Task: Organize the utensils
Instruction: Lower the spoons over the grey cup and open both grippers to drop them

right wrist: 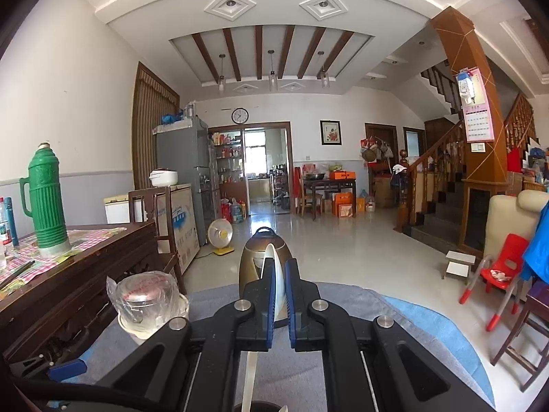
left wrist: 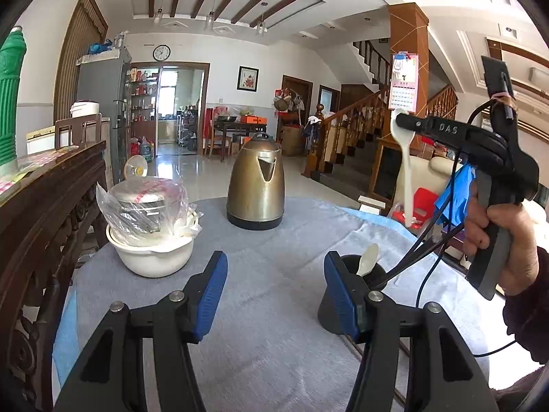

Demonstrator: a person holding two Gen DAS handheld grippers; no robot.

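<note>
So, quick rundown:
Left gripper (left wrist: 276,297): jaws apart, nothing between them.
Black cup (left wrist: 346,295): just right of the left claw, one white spoon (left wrist: 368,259) already standing in it.
Right gripper (right wrist: 279,297): clenched on a white ladle-spoon (left wrist: 406,168) — handle hanging down, above and beyond the cup, so the right hand's closer.

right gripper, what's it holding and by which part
The right gripper is shut on a white spoon, clamped near its bowl end with the handle hanging down.

Glossy brassy metal kettle (left wrist: 255,182) on matt grey cloth (left wrist: 274,309).
</note>
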